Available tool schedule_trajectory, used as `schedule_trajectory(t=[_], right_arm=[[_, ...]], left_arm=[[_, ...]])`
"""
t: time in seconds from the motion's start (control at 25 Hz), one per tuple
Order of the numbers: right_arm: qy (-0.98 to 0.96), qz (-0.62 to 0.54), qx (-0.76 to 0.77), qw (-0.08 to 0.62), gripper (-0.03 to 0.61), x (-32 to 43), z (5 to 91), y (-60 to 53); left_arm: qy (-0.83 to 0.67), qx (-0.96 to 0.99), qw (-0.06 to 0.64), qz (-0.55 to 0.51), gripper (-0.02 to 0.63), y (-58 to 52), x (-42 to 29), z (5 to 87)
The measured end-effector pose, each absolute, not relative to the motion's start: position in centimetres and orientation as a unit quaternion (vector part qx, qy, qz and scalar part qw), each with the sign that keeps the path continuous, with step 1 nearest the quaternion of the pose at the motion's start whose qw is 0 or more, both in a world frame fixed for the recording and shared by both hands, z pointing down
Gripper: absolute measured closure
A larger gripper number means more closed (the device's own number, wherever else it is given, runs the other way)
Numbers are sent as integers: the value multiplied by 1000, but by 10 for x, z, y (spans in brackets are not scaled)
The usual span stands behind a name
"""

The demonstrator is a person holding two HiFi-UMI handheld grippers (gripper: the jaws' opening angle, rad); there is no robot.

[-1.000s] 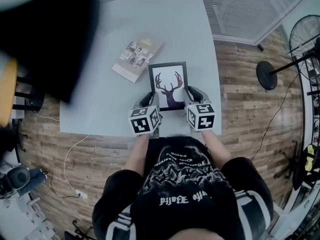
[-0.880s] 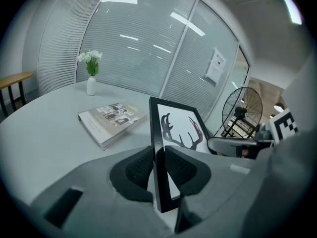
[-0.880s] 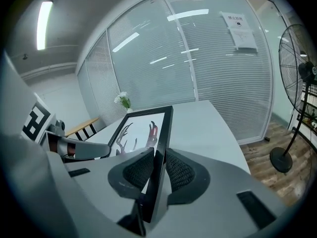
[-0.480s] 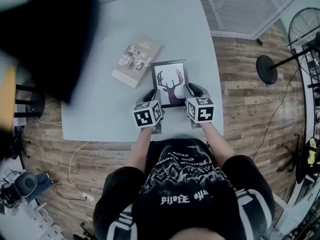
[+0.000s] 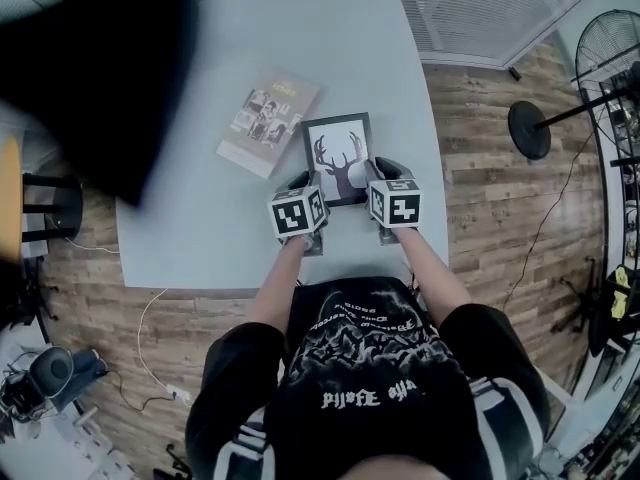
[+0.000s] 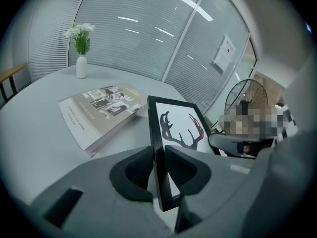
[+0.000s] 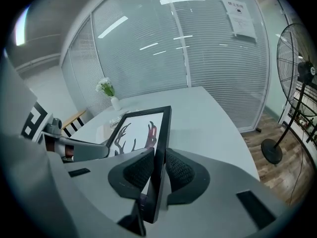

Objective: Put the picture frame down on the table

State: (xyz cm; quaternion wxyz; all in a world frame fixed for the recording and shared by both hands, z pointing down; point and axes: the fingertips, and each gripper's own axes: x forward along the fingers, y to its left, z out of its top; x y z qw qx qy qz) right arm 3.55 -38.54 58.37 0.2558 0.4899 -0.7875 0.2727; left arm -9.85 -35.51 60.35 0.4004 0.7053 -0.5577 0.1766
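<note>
Black-edged picture frame (image 5: 337,158) with an antler print: I am pinching its left side in my left tongs (image 6: 158,155) and its right side in my right tongs (image 7: 157,165), with both pairs of pads pressing on the moulding. It is hanging face-up over the near part of the pale tabletop (image 5: 200,218), just beside a book (image 5: 268,118). By my judgement the set-down is under way but not finished. The next move is calling for a level descent until the back is lying flat, then both tongs spreading.
</note>
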Motion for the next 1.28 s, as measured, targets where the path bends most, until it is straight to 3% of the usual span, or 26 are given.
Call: schedule_trajectory(t=[1.28], right_arm=[[-741,336,494,305,508,41,650,-406]], left_arm=[[-546,671,453,216,528,-375,-97,655]])
